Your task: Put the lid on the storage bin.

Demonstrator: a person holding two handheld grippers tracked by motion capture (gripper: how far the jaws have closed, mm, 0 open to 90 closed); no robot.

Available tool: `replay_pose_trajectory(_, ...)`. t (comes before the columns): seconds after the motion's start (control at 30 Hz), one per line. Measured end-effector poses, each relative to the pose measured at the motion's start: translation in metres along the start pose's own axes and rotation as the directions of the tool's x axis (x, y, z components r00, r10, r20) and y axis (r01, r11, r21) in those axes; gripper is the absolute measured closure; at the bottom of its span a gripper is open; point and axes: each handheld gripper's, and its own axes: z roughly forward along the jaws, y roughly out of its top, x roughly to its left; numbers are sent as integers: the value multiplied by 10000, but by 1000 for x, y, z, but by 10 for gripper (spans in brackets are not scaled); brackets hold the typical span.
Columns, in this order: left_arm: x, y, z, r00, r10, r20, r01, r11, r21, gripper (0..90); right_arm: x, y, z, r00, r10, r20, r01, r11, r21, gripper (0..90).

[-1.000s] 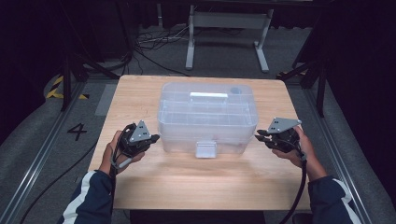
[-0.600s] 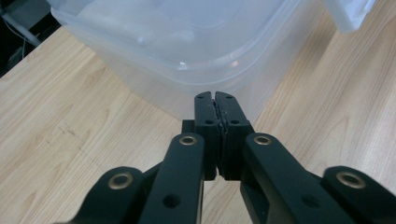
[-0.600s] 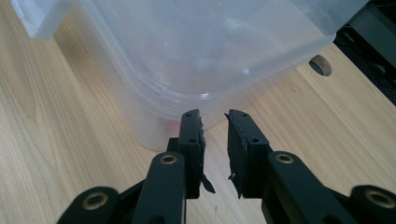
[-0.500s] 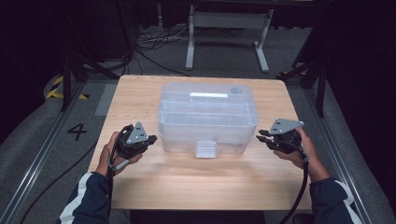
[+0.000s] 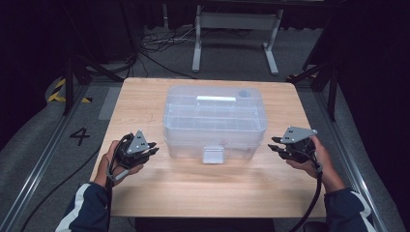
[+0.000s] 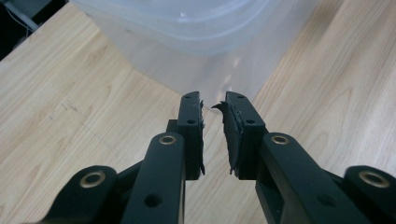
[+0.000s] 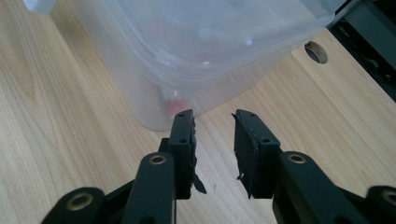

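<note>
The clear plastic box (image 5: pixel 215 121) sits mid-counter, lid on, white handle on top and its front latch (image 5: pixel 213 154) hanging toward the person. The left gripper (image 5: pixel 151 150) hovers just beside the box's near left corner, held low over the wooden counter (image 5: pixel 193 188), and its jaws have just been opening: in the left gripper view there's a narrow gap between the pads, nothing in it, with the left gripper (image 6: pixel 214 135) pointed at the box (image 6: pixel 196 28) wall but not touching. Over on the other side, the right gripper (image 5: pixel 274 145) floats just off the box's near right corner, jaws likewise just opening and a bit wider apart, empty. From the right gripper view, the right gripper (image 7: pixel 214 149) aims at the box (image 7: pixel 201 51) corner, where something small and red (image 7: pixel 176 105) shows blurred through the plastic.
</note>
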Motion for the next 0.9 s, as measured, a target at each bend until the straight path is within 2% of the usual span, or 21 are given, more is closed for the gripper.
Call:
replay_pose_trajectory(0.3,-1,-11,-2,9999,-6,-171,12,9995,330,690,3,-7,1,10000,18,58,-20,9995,309,617)
replay_pose_trajectory(0.63,-6,-26,3,9996,5,-279,26,9939,1098,589,5,-15,3,9995,26,309,-47,9978,665,533)
replay_pose_trajectory(0.9,-7,-36,1,9993,-91,-359,134,9924,1227,501,6,-23,4,9989,5,463,-43,9967,814,461)
